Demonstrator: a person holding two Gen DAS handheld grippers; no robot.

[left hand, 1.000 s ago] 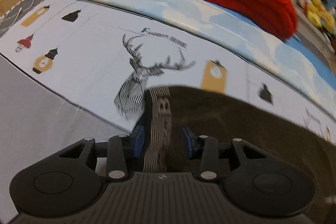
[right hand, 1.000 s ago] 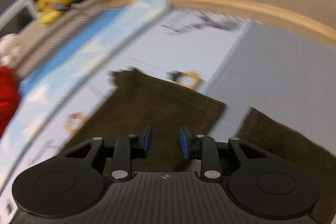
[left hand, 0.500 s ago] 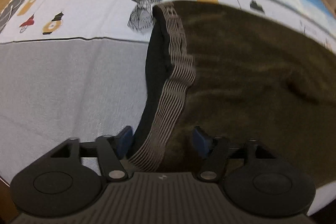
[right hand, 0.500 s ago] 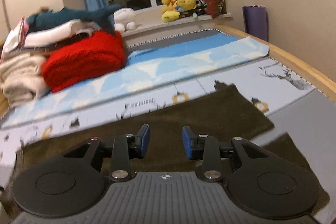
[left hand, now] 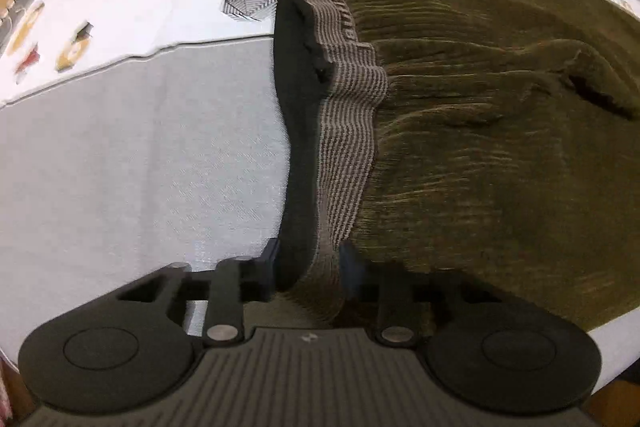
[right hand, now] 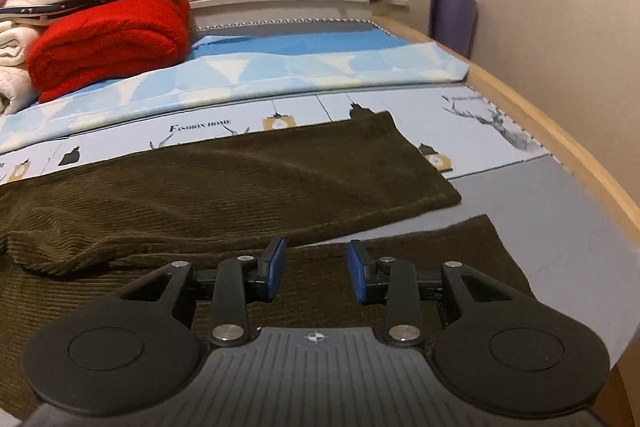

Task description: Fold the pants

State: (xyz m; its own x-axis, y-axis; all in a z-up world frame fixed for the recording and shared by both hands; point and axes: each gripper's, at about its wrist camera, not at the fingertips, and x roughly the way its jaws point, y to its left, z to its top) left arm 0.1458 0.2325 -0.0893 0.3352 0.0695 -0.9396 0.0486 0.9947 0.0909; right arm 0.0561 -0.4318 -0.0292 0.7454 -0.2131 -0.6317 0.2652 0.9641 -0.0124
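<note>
Olive corduroy pants (right hand: 224, 187) lie spread across the bed (right hand: 560, 227). Left hand-held gripper (left hand: 308, 263) is clenched on the striped elastic waistband (left hand: 344, 131). Right hand-held gripper (right hand: 316, 267) is released, hovering above the near pant leg (right hand: 460, 251).

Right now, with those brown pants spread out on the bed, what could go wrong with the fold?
1. The left gripper has only the near end of the striped waistband between its fingers; a pull could slip it free.
2. The right gripper is open and holds nothing above the near pant leg, so that side may drag or bunch.
3. The corduroy pants already show a ridge near the crotch, which could be folded in.
</note>
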